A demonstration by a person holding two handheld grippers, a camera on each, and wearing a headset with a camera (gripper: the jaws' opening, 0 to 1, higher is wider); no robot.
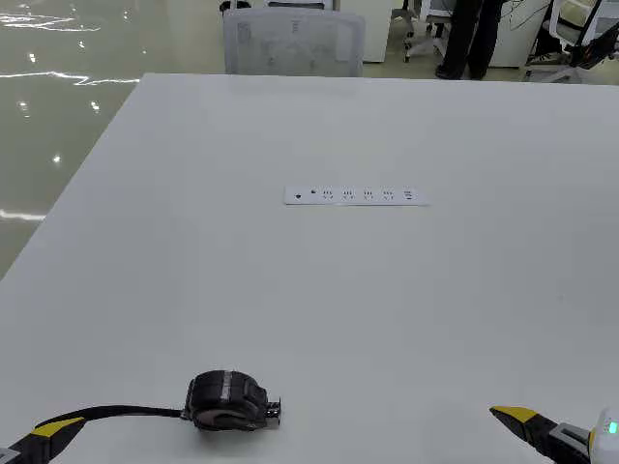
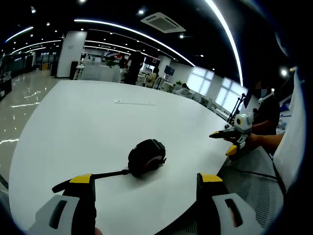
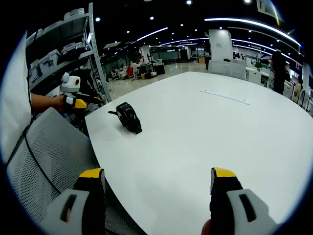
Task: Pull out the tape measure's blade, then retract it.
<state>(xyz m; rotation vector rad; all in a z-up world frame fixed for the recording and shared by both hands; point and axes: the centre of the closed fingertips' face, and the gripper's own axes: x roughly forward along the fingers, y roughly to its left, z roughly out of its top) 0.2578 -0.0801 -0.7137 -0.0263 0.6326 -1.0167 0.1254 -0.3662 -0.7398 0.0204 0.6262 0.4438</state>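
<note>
On table (image 1: pixel 290 290), tape measure (image 1: pixel 225 400), mouth rightward

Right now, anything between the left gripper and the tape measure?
Nothing visible blocks it. The left gripper has its jaws open and faces the tape measure across bare table. The tape measure's own black strap lies in that gap, trailing toward one jaw.

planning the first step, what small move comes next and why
Probably ease the left gripper forward to close on the tape measure: both grippers are open, clear of it, the blade is not out, and its tip faces the right gripper.
</note>
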